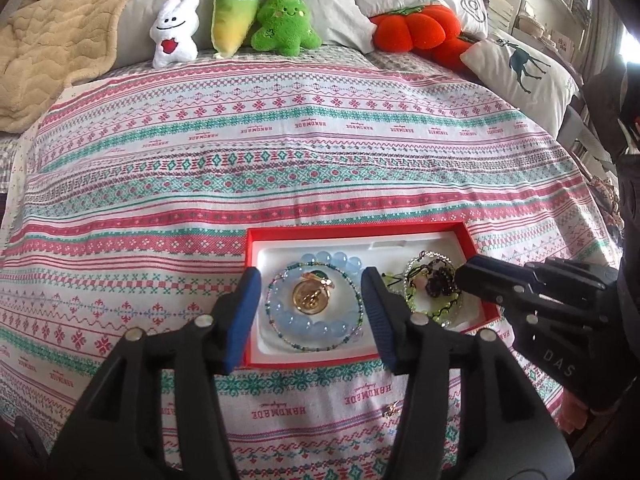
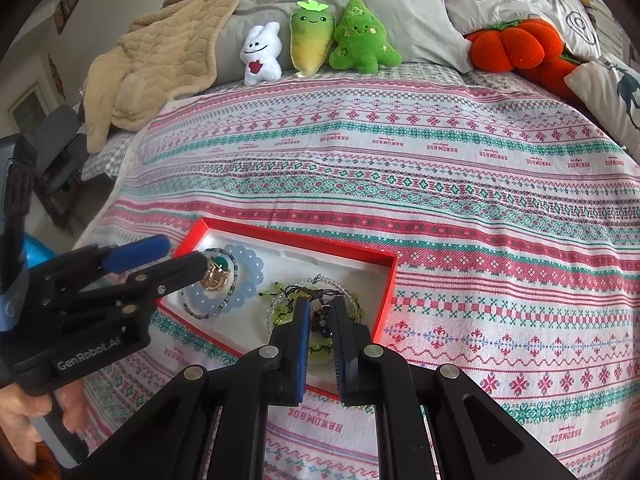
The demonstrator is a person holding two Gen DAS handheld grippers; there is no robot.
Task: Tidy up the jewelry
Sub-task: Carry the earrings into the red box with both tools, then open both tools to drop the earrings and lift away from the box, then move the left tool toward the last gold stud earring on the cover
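red box [image 1: 362, 232] on bed, jewelry laid inside | left hand-held gripper [image 1: 308, 312] spread wide, straddling blue bead bracelet [image 1: 320, 300] at box's left end | right hand-held gripper [image 2: 320, 340] nearly clenched over dark charm [image 2: 320, 314] at box's right end, contact possibly made

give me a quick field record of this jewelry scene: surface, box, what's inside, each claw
surface: patterned bedspread
box: red box, open, white liner
left side of box: pale blue bead bracelet, thin beaded bracelet and gold ring
right side of box: green beaded jewelry with a dark piece
left claw: open, over the blue bracelet
right claw: narrowly apart, over the green jewelry; grip unclear
background: plush toys
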